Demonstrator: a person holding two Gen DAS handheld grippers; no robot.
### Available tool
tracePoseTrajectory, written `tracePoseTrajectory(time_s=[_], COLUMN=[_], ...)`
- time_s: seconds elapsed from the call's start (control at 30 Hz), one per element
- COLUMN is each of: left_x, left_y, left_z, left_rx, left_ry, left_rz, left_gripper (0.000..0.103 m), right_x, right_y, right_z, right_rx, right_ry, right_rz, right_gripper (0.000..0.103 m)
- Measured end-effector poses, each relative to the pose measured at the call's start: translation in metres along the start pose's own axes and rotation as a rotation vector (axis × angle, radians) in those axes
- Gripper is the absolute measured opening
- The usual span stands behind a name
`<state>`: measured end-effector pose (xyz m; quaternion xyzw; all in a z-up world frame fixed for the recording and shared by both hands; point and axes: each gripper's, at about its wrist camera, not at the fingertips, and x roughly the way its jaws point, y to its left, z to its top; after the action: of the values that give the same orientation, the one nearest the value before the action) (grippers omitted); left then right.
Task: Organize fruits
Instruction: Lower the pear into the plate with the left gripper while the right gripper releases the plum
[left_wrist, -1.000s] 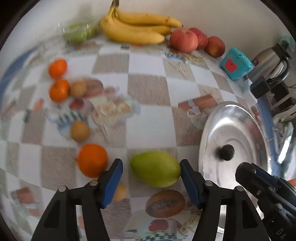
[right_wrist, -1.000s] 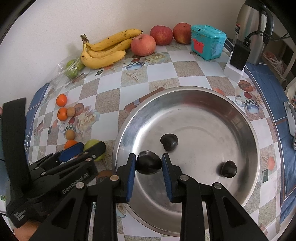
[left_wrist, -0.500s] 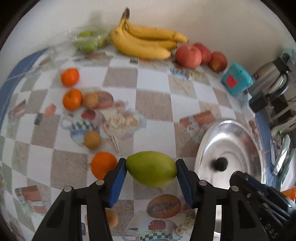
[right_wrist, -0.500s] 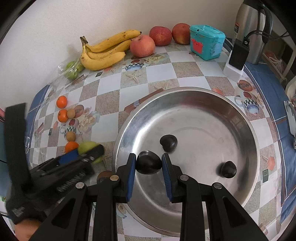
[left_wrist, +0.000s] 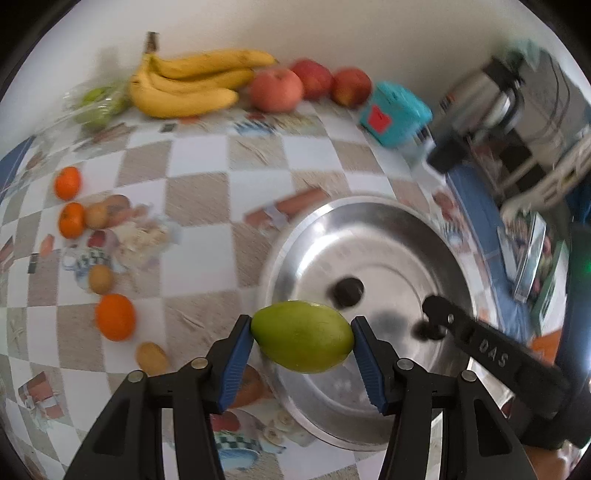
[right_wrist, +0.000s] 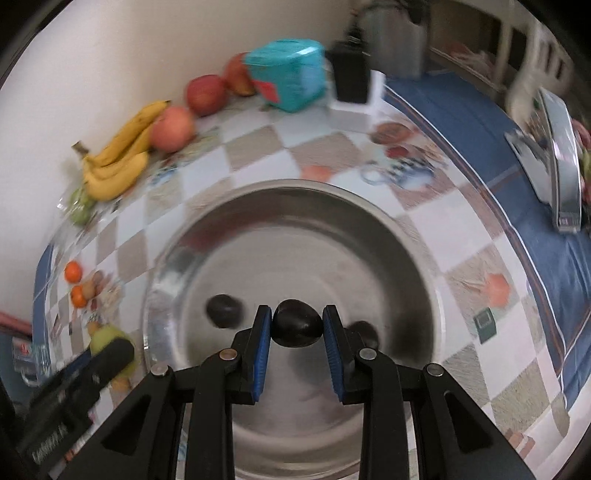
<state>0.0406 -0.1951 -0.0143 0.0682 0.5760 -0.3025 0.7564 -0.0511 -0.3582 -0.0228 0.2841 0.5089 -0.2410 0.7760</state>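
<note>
Green mango (left_wrist: 302, 336) now lifted, clamped between left hand-held gripper (left_wrist: 303, 341) pads.

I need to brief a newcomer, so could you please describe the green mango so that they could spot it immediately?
Find the big steel basin on the checkered tablecloth. At its near left rim, the left gripper is shut on the green mango, clear of the table. It is the only large green oval fruit; the fruits nearby are small, round and orange or brown.

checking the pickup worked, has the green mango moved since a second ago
Yes. The green mango, clamped in the left gripper, has left the checkered tablecloth beside the orange and now hangs over the steel basin's rim.
</note>
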Motion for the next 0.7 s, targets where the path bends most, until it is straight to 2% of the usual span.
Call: tracePoseTrajectory(time_s=[0.27, 0.3, 0.4, 0.6, 0.67, 0.7], left_x=[0.009, 0.009, 0.009, -0.001, -0.002, -0.003], left_y=[-0.014, -0.014, -0.012, -0.011, -0.006, 0.001], left_z=[-0.01, -0.01, -0.008, -0.003, -0.002, -0.001], left_rx=[0.053, 0.051, 0.045, 0.042, 0.025, -0.005], left_ry=[0.044, 0.045, 0.044, 0.018, 0.016, 0.019], left_rz=[0.031, 0.03, 0.021, 0.027, 0.056, 0.077], left_gripper=[0.058, 0.058, 0.059, 0.06, 0.062, 0.062], right_x=[0.006, 0.006, 0.003, -0.005, -0.008, -0.01], right_y=[0.008, 0.01, 0.013, 0.019, 0.021, 0.022], right_z=[-0.003, -0.003, -0.004, -0.001, -0.001, -0.001], right_rx=[-0.046, -0.051, -0.058, -0.07, -0.077, -0.082], right_ry=[0.027, 0.027, 0.024, 0.001, -0.006, -0.01], right_rz=[-0.006, -0.008, -0.011, -0.014, -0.017, -0.02], right_gripper=[0.03, 0.031, 0.044, 0.045, 0.047, 0.052])
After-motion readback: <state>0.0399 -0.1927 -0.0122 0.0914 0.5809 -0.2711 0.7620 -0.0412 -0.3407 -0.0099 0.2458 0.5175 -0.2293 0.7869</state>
